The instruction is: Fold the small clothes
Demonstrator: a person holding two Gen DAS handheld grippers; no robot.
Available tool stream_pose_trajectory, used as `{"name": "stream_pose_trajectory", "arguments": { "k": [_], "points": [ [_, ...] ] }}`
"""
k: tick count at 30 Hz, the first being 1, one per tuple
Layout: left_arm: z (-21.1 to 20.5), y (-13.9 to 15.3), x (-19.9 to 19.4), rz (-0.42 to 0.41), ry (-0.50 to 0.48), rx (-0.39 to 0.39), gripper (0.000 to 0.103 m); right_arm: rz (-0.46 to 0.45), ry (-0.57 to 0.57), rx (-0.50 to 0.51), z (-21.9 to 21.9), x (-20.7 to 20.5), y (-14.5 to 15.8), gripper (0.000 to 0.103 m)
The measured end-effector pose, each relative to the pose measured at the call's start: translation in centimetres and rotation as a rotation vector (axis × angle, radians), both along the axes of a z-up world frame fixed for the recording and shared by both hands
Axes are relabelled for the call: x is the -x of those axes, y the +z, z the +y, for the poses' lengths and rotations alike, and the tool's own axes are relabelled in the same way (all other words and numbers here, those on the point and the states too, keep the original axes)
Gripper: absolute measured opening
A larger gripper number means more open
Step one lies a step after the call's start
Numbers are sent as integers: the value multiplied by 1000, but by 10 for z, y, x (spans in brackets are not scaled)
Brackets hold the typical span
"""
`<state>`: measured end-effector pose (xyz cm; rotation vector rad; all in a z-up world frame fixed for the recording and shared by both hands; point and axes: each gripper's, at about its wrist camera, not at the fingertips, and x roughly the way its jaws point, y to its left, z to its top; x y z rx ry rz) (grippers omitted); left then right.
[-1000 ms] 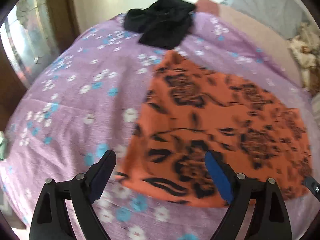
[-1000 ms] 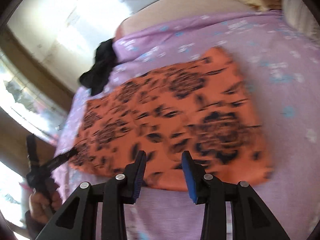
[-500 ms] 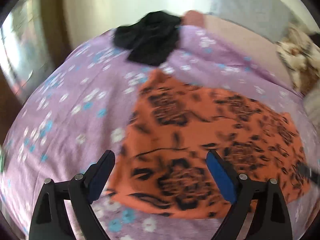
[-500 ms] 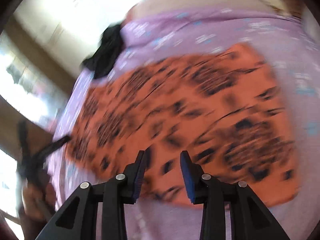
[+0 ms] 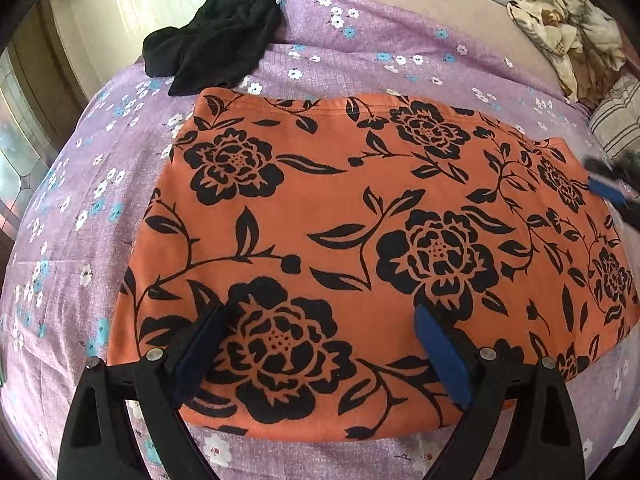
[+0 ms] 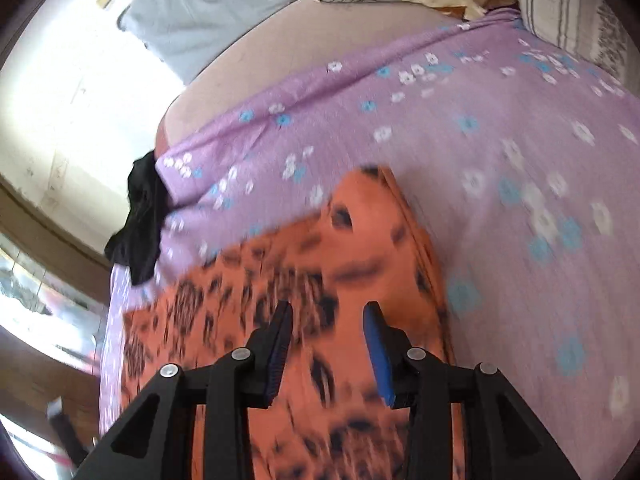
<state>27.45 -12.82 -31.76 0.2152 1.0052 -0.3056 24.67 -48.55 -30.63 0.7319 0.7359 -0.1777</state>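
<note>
An orange garment with black flowers point(image 5: 360, 216) lies flat on the purple flowered sheet point(image 5: 100, 208). My left gripper point(image 5: 320, 320) hangs wide open just above the garment's near left part, nothing between its fingers. In the right wrist view the picture is blurred: my right gripper point(image 6: 328, 312) stands over the garment's point(image 6: 352, 248) right end with its jaws partly apart and no cloth pinched between them. In the left wrist view the right gripper point(image 5: 608, 184) shows at the garment's far right edge.
A crumpled black garment point(image 5: 216, 48) lies at the sheet's far left edge, also in the right wrist view point(image 6: 140, 220). A cream patterned cloth point(image 5: 568, 28), a striped pillow point(image 5: 616, 120) and a grey pillow point(image 6: 224, 12) lie at the bed's far end.
My left gripper has shifted right, from straddling the garment's near left corner to over the cloth. My right gripper has slid from the garment's near edge to its right end.
</note>
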Motion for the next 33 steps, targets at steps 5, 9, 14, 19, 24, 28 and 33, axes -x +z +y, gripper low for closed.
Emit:
{"name": "stream_pose_trajectory", "arguments": {
  "k": [5, 9, 14, 19, 24, 28, 33],
  "points": [
    [11, -8, -10, 5, 24, -14, 96, 37, -54, 47, -18, -51, -11, 44],
    [5, -15, -10, 11, 6, -41, 103, 66, -104, 3, -41, -53, -31, 46],
    [2, -13, -9, 23, 17, -46, 103, 35, -97, 36, -25, -27, 0, 47],
    [3, -12, -11, 46, 10, -47, 103, 10, 7, -23, 11, 1, 16, 48],
    [9, -7, 2, 42, 5, -26, 103, 85, 115, -29, 63, 30, -1, 48],
    [19, -2, 12, 53, 1, 5, 103, 150, 151, -1, 86, 55, -16, 47],
    [43, 18, 39, 38, 23, 110, 103, 51, 133, -123, 84, 104, -3, 55]
  ]
}}
